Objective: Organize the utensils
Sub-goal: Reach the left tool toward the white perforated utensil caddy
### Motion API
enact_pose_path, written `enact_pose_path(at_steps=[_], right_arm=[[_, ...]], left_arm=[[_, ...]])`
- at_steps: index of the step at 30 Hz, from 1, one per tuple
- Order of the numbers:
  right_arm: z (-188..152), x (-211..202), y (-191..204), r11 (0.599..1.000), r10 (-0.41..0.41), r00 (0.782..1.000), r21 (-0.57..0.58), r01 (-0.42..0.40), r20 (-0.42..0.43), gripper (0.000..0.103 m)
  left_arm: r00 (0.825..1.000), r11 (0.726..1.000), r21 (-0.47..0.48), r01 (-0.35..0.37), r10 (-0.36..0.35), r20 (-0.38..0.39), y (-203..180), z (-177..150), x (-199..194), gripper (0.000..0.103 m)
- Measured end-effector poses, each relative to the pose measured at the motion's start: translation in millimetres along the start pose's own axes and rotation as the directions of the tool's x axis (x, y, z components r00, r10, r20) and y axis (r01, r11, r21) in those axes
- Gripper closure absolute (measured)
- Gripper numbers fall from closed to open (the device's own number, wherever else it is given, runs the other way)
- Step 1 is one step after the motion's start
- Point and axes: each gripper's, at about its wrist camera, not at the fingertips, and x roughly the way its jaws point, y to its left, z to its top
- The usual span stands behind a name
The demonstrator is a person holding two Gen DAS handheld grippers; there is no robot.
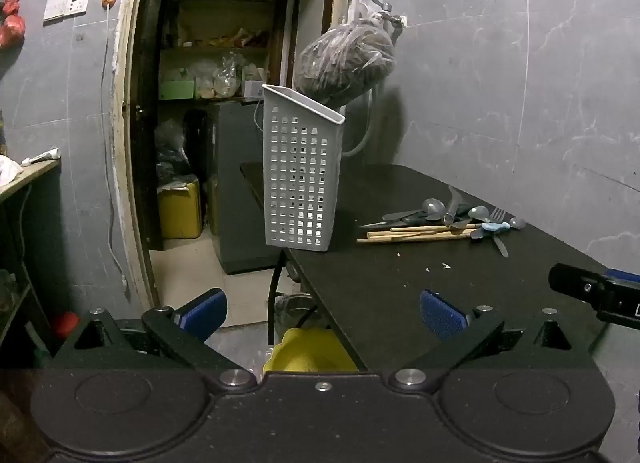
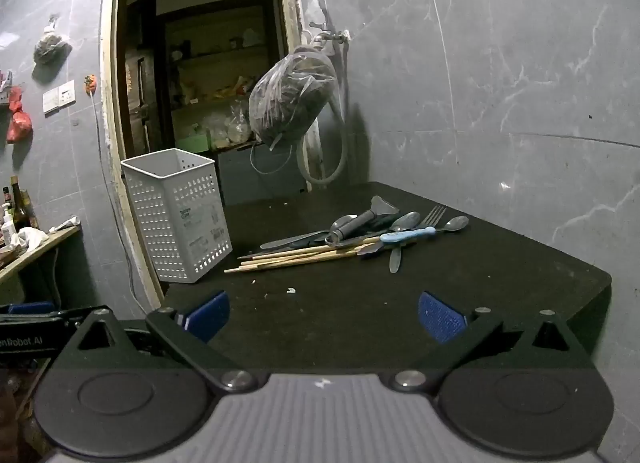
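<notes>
white basket (image 2: 176, 215) upright at desk's (image 2: 520, 287) left edge, utensil pile (image 2: 360, 235) of chopsticks, spoons, fork, knives lying beside it mid-desk, left claw (image 1: 324, 315) spread wide and empty, right claw (image 2: 324, 315) spread wide and empty, both short of the pile

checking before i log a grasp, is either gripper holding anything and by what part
Nothing is held. The left gripper and right gripper are both open and empty; the utensils lie untouched on the table.
</notes>
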Motion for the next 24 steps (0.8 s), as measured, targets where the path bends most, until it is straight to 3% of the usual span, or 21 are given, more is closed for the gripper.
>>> enact_pose_path(at_steps=[24], right_arm=[[-0.8, 2.0, -0.7, 1.0, 0.0, 1.0, 0.0, 0.0, -0.001, 0.0]], left_arm=[[1.0, 1.0, 0.005, 0.005, -0.005, -0.023, -1.5, -1.3, 8.3, 0.001]])
